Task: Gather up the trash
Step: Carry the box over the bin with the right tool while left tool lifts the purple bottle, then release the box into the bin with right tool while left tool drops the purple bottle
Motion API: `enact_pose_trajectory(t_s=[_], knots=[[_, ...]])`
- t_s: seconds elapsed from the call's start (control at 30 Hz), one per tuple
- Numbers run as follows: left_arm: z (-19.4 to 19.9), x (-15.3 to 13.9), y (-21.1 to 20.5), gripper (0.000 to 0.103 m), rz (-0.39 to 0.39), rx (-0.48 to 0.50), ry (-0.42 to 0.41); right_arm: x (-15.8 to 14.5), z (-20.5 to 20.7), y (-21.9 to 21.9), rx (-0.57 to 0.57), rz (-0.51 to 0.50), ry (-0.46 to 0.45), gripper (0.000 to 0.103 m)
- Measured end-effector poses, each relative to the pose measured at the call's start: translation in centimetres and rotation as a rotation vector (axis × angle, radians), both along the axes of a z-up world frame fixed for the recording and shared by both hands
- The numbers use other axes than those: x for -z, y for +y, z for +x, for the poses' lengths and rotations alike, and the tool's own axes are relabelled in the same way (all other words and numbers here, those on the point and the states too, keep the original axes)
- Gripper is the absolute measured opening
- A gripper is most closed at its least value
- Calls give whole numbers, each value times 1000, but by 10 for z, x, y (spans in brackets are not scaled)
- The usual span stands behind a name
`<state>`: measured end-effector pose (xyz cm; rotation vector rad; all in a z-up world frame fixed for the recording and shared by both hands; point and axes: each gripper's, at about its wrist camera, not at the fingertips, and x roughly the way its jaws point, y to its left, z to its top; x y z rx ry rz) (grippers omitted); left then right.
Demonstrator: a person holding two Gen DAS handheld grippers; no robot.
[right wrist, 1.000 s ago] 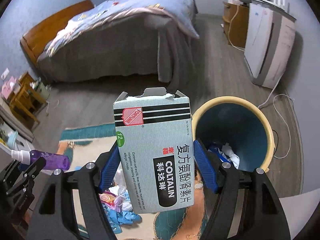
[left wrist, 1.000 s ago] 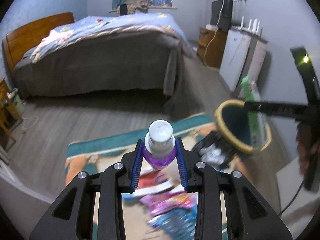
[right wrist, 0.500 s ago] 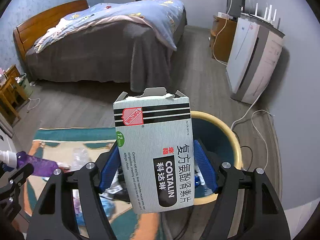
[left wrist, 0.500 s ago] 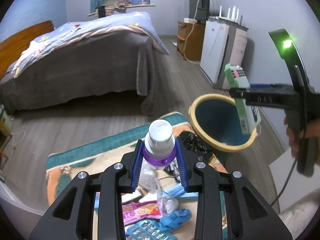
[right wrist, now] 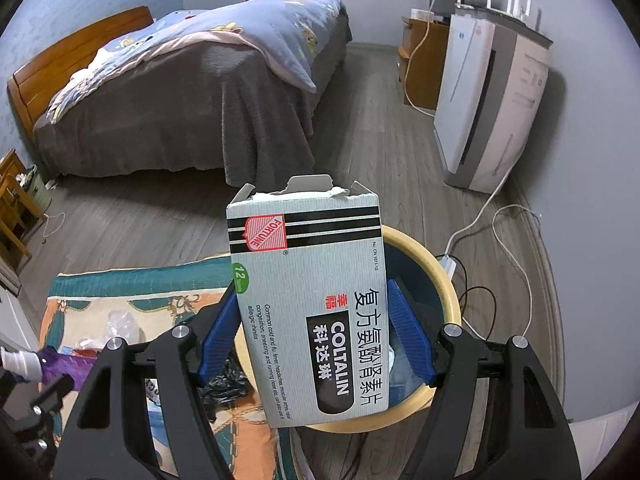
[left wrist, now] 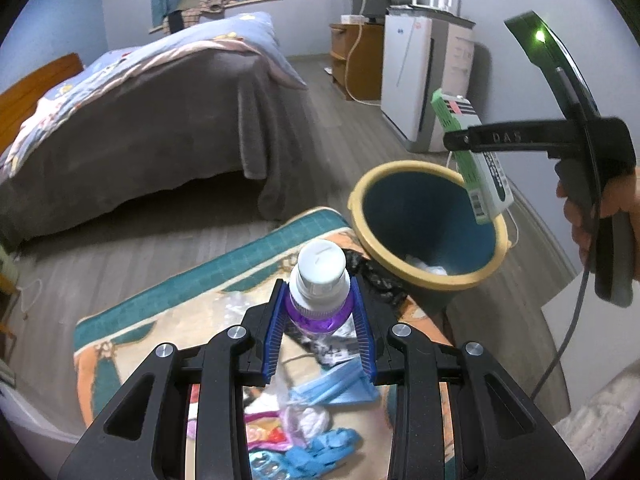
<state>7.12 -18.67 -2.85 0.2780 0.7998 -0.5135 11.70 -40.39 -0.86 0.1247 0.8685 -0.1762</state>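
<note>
While clamped: box (right wrist: 312, 304) between gripper (right wrist: 316, 332) pads

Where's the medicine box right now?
Clamped in the right gripper, the medicine box hangs over the yellow-rimmed bin, right of the rug.

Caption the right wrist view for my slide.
Right gripper holds an opened medicine box over the yellow-rimmed bin, bed behind.
</note>
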Motion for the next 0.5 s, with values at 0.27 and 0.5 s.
enact_pose_trajectory(t_s=[0.27,0.5], knots=[[11,5,-28,34,-31,26,33,14,5,-27,33,22,29,70],[38,2,-65,34,-87,50,63,34,4,-55,92,89,67,70]])
